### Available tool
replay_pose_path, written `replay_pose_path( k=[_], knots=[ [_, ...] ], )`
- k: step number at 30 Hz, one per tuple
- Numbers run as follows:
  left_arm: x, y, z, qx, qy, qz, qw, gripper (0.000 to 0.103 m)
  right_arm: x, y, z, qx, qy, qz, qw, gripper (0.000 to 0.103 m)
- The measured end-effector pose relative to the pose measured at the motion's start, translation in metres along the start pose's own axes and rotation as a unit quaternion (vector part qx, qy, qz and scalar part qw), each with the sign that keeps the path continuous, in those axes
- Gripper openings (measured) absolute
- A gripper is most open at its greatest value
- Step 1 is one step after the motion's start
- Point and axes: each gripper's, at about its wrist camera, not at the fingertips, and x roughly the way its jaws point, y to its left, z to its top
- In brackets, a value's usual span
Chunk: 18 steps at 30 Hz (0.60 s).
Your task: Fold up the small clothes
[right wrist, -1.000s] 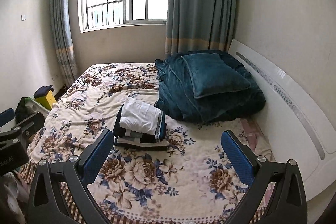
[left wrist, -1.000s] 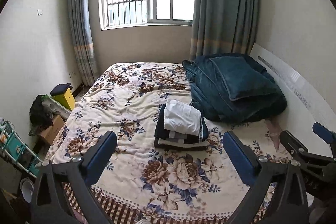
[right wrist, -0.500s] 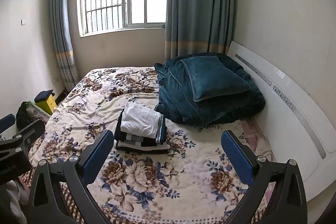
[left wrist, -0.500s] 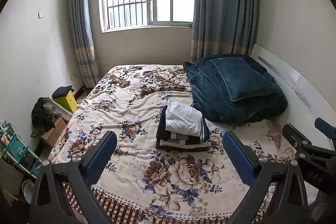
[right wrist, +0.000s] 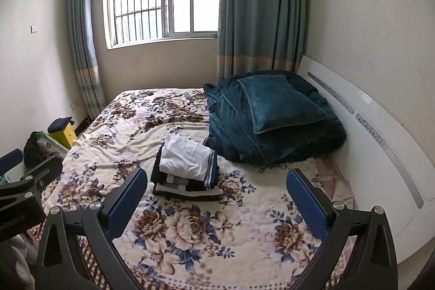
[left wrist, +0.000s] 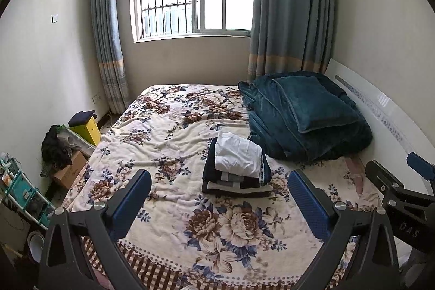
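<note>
A stack of folded clothes [left wrist: 236, 170] sits near the middle of a bed [left wrist: 168, 137] spread with a floral blanket, a white garment [left wrist: 237, 158] on top and darker pieces beneath it whose number and kind cannot be made out. The bed's near edge is cut off behind the tool frames in both wrist views, and the clutter on the floor at left, around a yellow box [left wrist: 87, 128] and a cardboard box [left wrist: 71, 173], is too jumbled to identify. Just beyond the stack, a teal quilt [left wrist: 304, 124] is heaped against the white headboard [left wrist: 380, 110], with a matching pillow [left wrist: 315, 105] resting on top. The left hand-held gripper [left wrist: 220, 197] is held level above the foot of the bed, its blue-padded fingers [left wrist: 130, 199] spread wide and holding nothing; the right hand-held gripper [right wrist: 217, 196] hovers beside it in the same posture, jaws likewise wide apart and empty. Each tool shows only partly at the edge of the other's view. Both stand well short of the clothes, touching nothing.
</note>
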Motion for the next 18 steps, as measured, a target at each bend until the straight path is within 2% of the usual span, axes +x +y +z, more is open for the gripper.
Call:
replay_pose_path(
  k=[18],
  knots=[
    [-0.005, -0.0052, 0.0014, -0.005, -0.001, 0.003, 1.0, 0.103, 0.0002, 0.0003, 0.0021, -0.003, -0.004, 0.007, 1.0, 0.103]
  ],
)
